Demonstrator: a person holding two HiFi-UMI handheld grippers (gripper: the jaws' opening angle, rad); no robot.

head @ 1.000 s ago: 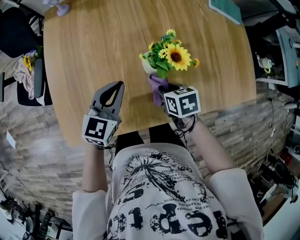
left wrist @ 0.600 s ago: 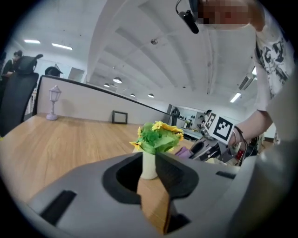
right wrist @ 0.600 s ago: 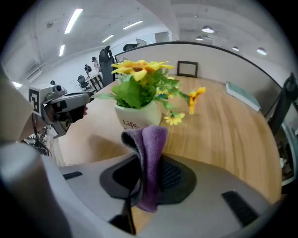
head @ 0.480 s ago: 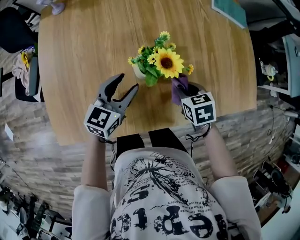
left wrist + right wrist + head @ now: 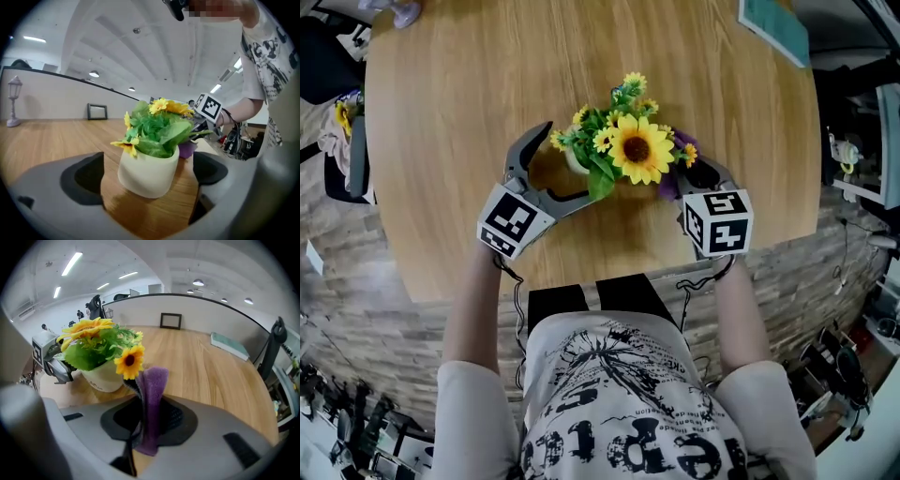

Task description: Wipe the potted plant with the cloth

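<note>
The potted plant (image 5: 623,145), a sunflower and small yellow blooms in a white pot (image 5: 147,173), stands on the round wooden table (image 5: 469,103). My left gripper (image 5: 567,161) has just been opening. Its jaws now stand wide on either side of the pot, and the pads (image 5: 84,178) do not touch it. My right gripper (image 5: 698,173) is at the plant's right side, shut on a purple cloth (image 5: 152,385). The cloth sticks up between the jaws, close to a small sunflower (image 5: 130,361). A bit of the cloth (image 5: 667,186) shows under the blooms in the head view.
A teal book (image 5: 773,23) lies at the table's far right edge. A small picture frame (image 5: 170,320) stands at the far edge, and a pale lantern-shaped ornament (image 5: 13,105) at the far left. The table's near edge runs just in front of the person's body.
The left gripper went from shut to wide open and moved forward around the pot. The right gripper carried the cloth from in front of the plant to its right side.
</note>
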